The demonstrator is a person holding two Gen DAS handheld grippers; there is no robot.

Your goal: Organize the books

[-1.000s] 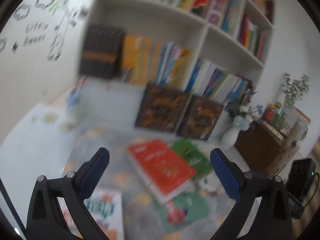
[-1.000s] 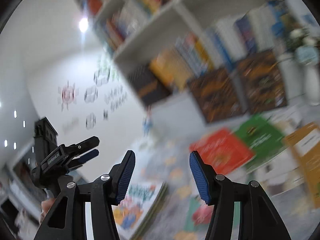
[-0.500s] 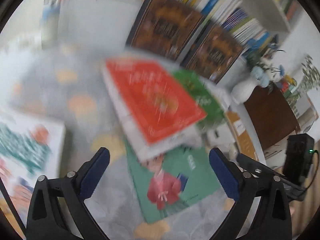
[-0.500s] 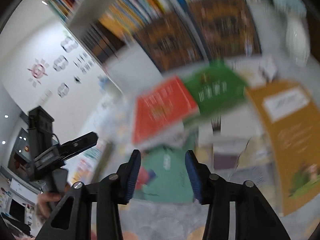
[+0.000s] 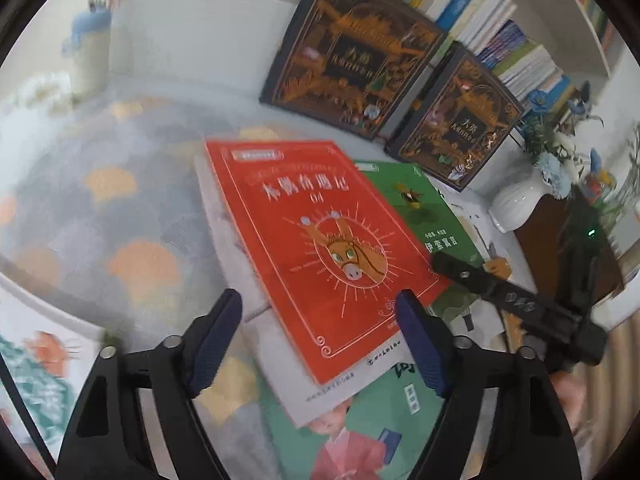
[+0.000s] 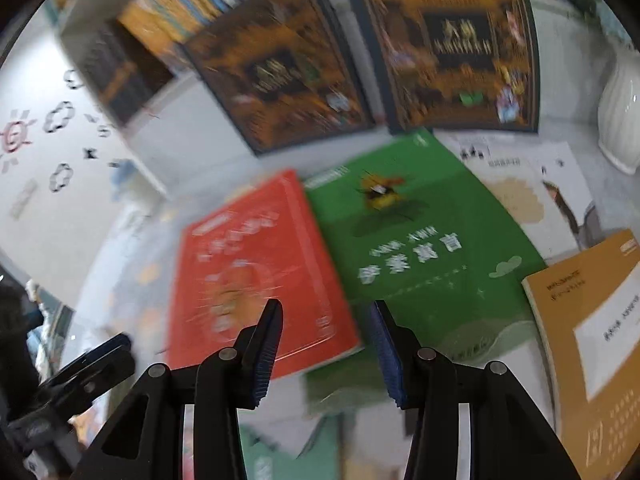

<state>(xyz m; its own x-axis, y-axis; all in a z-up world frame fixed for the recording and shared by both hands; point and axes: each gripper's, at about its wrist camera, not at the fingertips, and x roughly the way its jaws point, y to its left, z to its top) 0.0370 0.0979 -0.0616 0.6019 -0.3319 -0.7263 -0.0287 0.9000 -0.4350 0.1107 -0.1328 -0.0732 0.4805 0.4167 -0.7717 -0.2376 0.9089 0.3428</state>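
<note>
Left to right: at 9 o'clock in the left wrist view a colourful picture book [image 5: 36, 364] lies flat on the patterned rug [image 5: 100, 208], cut off by the frame edge. At centre a red book [image 5: 320, 248] lies on top of a loose pile, overlapping a green book [image 5: 424, 216] at its 3 o'clock and a teal-covered book [image 5: 360, 432] at 6 o'clock. The left hand-held gripper [image 5: 320, 336] hovers over the red book's near end; its jaws are closing, the book lying below them, no pad touching it. The right hand-held gripper [image 6: 326, 354] stands part open over the seam between red and green covers, holding nothing. At 3 o'clock in the right wrist view lies an ochre book [image 6: 592, 344], partly cropped.

Judgement: sorting has barely begun. No floor book is lifted; all remain to be shelved in the bookcase [image 5: 500, 40] at 12 o'clock.

Obscured: the right wrist view is motion-blurred, titles unreadable; what lies beneath the pile cannot be told.
</note>
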